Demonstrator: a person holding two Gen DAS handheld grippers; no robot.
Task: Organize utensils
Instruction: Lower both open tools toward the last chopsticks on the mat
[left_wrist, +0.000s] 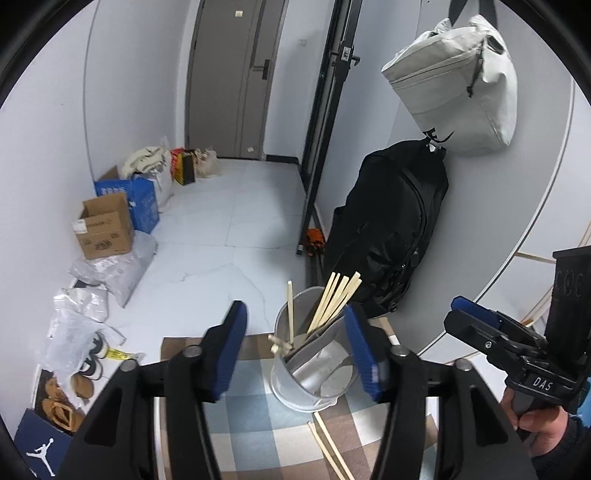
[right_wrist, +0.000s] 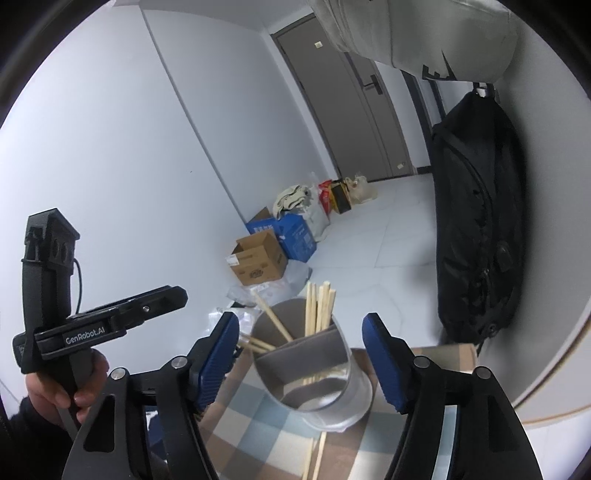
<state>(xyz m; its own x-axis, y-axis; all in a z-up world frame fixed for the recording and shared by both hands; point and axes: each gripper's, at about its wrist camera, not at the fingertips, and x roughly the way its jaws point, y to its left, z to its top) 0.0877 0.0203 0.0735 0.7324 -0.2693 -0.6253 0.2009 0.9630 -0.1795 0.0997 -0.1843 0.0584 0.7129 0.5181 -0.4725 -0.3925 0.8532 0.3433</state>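
Nearest the lens, left gripper (left_wrist: 295, 343): blue pads (left_wrist: 232, 347) spread apart, nothing pressed between them, though the right-hand pad overlaps the holder's rim in this view. Same for the right gripper (right_wrist: 301, 354): jaws parted, empty, framing the holder without touching it. Each tool gripped by a hand (right_wrist: 62, 391) at the picture's edge.

Just beyond the fingertips, on a checked cloth (left_wrist: 251, 402) in blue, brown and white: a round metal utensil holder (left_wrist: 314, 373), upright, split inside by a grey divider (right_wrist: 306, 350). In the far compartment, a bundle of pale wooden chopsticks (left_wrist: 336, 299) fanned upward; at the left side, a single stick (left_wrist: 290, 314) standing nearly vertical, with a couple of short light ends poking over the rim there.

Still outside the holder: two or three loose chopsticks (left_wrist: 328, 443) flat on the cloth, close against the holder's near side, angled toward the camera.

Judged from this: most of the job done, the bulk of the sticks already stowed; those few on the cloth left to pick up and drop in. Whether other utensils wait out of frame, impossible to say.

Farther off, white tiled floor (left_wrist: 221, 229), a cardboard box (left_wrist: 105, 227) and plastic bags along the left wall, a black backpack (left_wrist: 391, 229) and pale canvas bag (left_wrist: 458, 81) hanging at the right, a grey door (left_wrist: 229, 74) at the back.
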